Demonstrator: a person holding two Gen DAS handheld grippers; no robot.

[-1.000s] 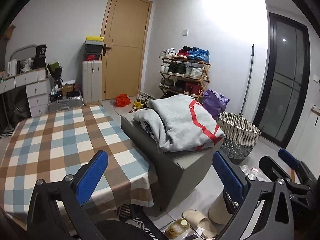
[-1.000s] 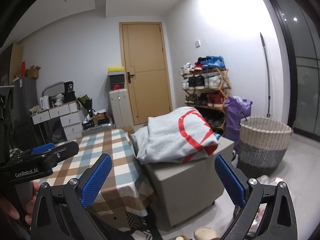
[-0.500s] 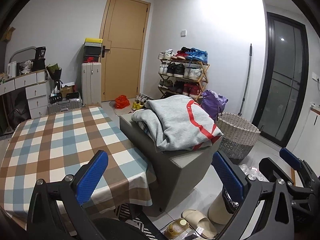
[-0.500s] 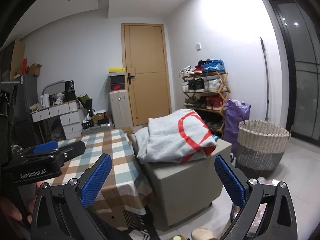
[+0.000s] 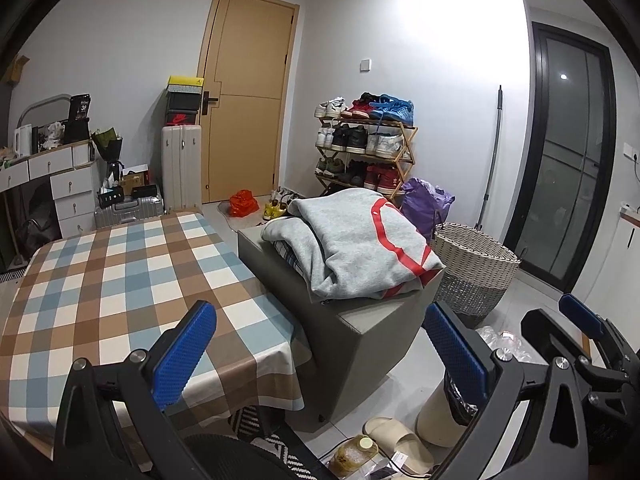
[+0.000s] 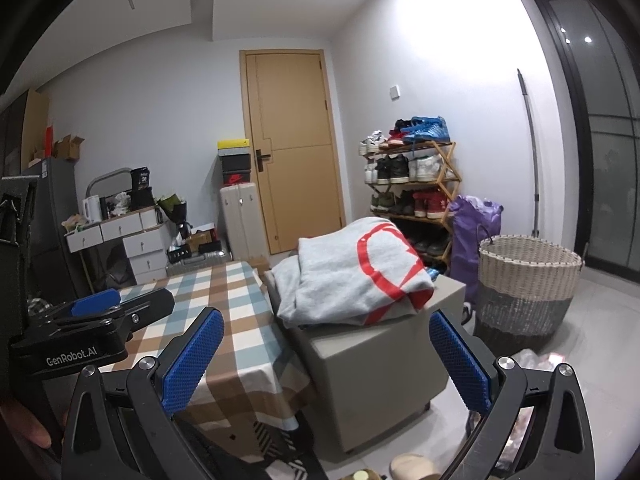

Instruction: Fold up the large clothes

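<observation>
Both views have drifted slightly off the grey sweatshirt (image 5: pixel 360 248) heaped on the ottoman (image 5: pixel 360 328); left gripper (image 5: pixel 320 344) and right gripper (image 6: pixel 324 352) spread wide, empty; wicker basket (image 5: pixel 472 264) beside the ottoman, contents hidden.

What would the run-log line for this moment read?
stage: approach | left gripper: open, empty | right gripper: open, empty | grey sweatshirt: heaped on ottoman, untouched

Left gripper (image 5: pixel 320 344) held level, jaws wide apart, nothing between them, right gripper (image 6: pixel 326 354) just to its right, likewise agape and empty, both facing forward
</observation>
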